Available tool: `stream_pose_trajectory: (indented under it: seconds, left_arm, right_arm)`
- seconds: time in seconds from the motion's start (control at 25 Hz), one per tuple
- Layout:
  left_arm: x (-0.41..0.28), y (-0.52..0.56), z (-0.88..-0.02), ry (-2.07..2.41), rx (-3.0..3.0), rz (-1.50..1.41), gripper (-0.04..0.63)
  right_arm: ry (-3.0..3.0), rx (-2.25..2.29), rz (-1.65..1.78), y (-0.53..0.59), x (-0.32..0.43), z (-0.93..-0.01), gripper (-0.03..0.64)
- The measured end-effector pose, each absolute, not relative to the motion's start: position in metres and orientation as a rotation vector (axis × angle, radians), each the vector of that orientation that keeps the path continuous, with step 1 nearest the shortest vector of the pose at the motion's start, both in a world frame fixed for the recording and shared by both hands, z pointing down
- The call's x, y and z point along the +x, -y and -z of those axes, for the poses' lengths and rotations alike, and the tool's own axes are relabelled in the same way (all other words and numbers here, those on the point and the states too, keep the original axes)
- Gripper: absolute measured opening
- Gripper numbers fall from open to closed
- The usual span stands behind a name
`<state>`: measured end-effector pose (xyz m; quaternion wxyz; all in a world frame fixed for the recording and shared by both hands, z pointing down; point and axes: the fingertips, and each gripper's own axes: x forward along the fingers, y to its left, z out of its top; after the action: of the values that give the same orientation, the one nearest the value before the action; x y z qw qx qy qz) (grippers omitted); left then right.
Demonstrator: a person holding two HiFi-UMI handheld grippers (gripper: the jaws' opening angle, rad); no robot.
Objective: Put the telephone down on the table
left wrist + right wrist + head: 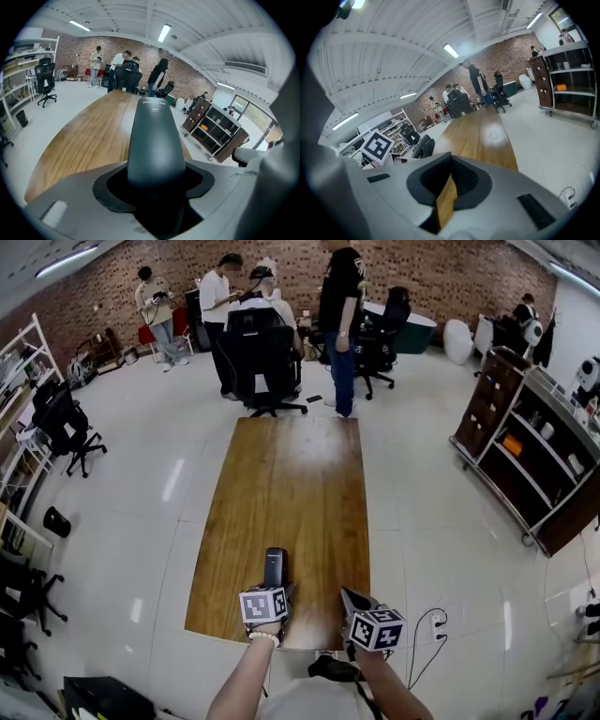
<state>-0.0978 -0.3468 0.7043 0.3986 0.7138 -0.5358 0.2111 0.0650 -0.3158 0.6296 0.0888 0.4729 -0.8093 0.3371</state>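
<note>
A dark grey telephone handset sticks up and forward out of my left gripper, which is shut on its lower end. It hangs over the near end of the long wooden table, a little above the top. My right gripper is beside it on the right, over the table's near edge. Its jaws are shut with nothing held; only a thin wedge of wood shows between the pads.
Several people and black office chairs are at the table's far end. A brown shelf unit lines the right side, and white racks and chairs the left. A socket with cables lies on the floor near right.
</note>
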Motion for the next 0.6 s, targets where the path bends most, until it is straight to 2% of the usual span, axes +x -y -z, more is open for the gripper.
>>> stream_pose_trajectory:
  seconds: [0.6]
  left_arm:
    - [-0.082, 0.383, -0.785, 1.302, 1.638, -0.706, 0.279]
  right_arm:
    - [2.351, 1.35, -1.089, 0.346, 0.079, -0.66, 0.012]
